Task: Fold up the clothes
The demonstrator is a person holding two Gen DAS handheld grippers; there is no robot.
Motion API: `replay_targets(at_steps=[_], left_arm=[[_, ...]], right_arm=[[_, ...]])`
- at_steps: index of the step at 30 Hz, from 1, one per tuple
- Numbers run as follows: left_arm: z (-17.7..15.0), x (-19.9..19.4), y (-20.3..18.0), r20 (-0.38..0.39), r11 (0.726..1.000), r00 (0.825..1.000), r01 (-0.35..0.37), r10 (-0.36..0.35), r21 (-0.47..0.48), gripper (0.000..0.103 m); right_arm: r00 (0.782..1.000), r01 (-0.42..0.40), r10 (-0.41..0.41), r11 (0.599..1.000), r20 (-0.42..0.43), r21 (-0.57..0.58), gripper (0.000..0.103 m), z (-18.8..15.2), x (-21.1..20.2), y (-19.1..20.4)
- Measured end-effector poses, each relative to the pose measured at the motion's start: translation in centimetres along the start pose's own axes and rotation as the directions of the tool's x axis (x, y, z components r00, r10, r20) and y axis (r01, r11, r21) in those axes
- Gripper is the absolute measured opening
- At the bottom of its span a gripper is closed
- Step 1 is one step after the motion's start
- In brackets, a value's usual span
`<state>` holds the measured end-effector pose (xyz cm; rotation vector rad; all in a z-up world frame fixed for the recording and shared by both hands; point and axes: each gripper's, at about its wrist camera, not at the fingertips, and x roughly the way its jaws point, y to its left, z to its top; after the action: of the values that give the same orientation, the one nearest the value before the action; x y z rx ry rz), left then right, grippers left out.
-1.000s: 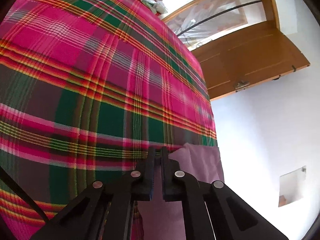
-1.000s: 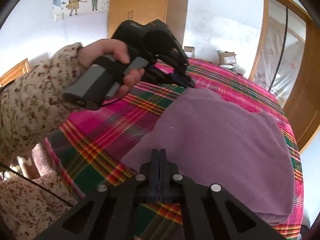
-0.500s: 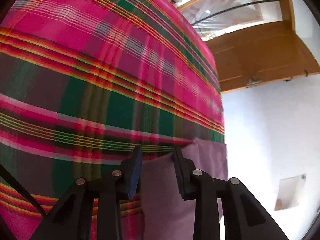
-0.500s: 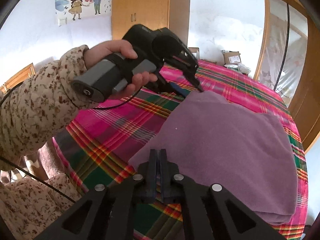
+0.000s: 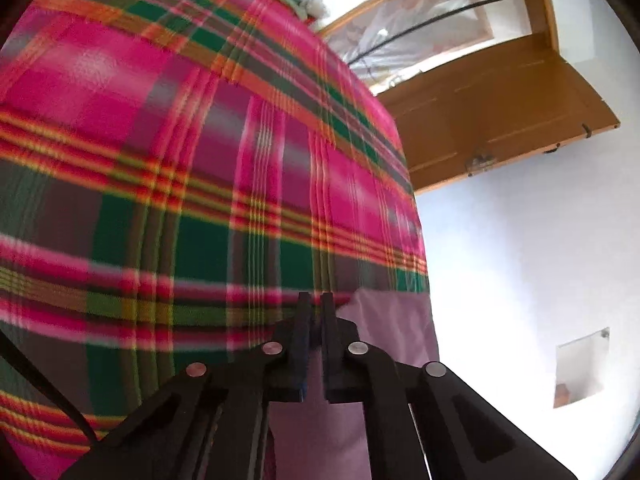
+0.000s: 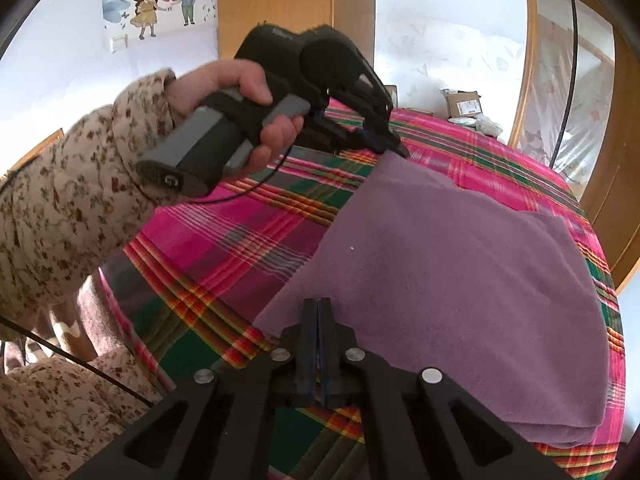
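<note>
Both tools pinch corners of the folded, smooth purple garment (image 6: 460,276).

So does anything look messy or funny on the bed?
Nothing stands out. The purple cloth lies folded and fairly flat on the plaid blanket, with the left hand-held gripper at its far corner and the right hand-held gripper at its near corner.

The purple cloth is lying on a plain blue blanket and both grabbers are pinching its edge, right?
Not quite. The blanket is not plain blue: the right wrist view shows pink, green and orange plaid. The rest holds: the purple cloth lies on it, with the left gripper and right gripper pinching its edge.
</note>
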<state>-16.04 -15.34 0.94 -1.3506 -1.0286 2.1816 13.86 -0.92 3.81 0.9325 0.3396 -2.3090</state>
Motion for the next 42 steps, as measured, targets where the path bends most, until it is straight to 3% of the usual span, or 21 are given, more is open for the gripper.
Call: replay_targets(at_steps=[7,10,13,16,17,18,20,24,29,32,37,42], left_arm=[[0.6,-0.2,-0.5,-0.004,0.999,1.0,-0.003,0.003,0.048,0.0],[0.6,-0.4,-0.6,-0.007,0.996,0.999,-0.041,0.042,0.076,0.002],[0.5,-0.9,-0.3,-0.016,0.995,0.998,-0.057,0.059,0.084,0.014],[0.2,-1.4,-0.3,-0.02,0.99,0.996,-0.09,0.092,0.108,0.018],[0.1,-1.5,-0.2,-0.027,0.988,0.994,-0.102,0.105,0.116,0.028],[-0.1,-1.8,0.2,-0.043,0.987,0.992,-0.109,0.115,0.121,0.03],[-0.5,-2.5,0.8,-0.076,0.987,0.991,-0.098,0.109,0.128,0.032],[-1.9,-3.1,1.7,-0.105,0.99,0.992,-0.061,0.075,0.127,0.035],[-2.9,-3.4,1.8,-0.138,0.985,0.99,0.0,0.024,0.175,0.038],[-3.8,-3.7,1.6,-0.116,0.963,0.992,-0.018,0.051,0.269,0.058],[-4.7,-4.4,1.4,-0.055,0.92,0.997,-0.025,0.05,0.392,0.058],[-4.8,-4.3,2.2,-0.094,0.922,0.995,0.016,0.022,0.386,0.059]], right_arm=[[0.999,-0.041,0.041,0.999,0.014,-0.016,0.0,-0.1,-0.6,0.2],[0.998,-0.052,0.052,0.999,0.034,0.002,0.0,0.2,-1.4,-0.5],[0.996,-0.058,0.056,0.998,0.074,0.021,0.001,0.4,-2.7,-1.8],[0.994,-0.065,0.059,0.996,0.095,0.062,0.001,0.6,-3.9,-3.8],[0.993,-0.067,0.059,0.995,0.102,0.078,0.001,0.7,-4.3,-4.5],[0.993,-0.067,0.057,0.993,0.108,0.095,0.002,0.7,-4.6,-5.3],[0.993,-0.056,0.04,0.989,0.115,0.139,0.005,0.8,-5.3,-7.2],[0.992,-0.034,0.005,0.974,0.128,0.226,0.028,0.9,-6.6,-10.9],[0.992,-0.041,-0.008,0.924,0.129,0.38,0.037,0.6,-7.0,-16.5],[0.993,-0.042,-0.015,0.886,0.119,0.462,0.038,0.0,-6.5,-19.3],[0.994,-0.059,0.001,0.845,0.108,0.532,0.038,-1.2,-5.8,-22.7],[0.992,-0.122,0.086,0.796,0.088,0.593,0.038,-2.2,-4.4,-25.6]])
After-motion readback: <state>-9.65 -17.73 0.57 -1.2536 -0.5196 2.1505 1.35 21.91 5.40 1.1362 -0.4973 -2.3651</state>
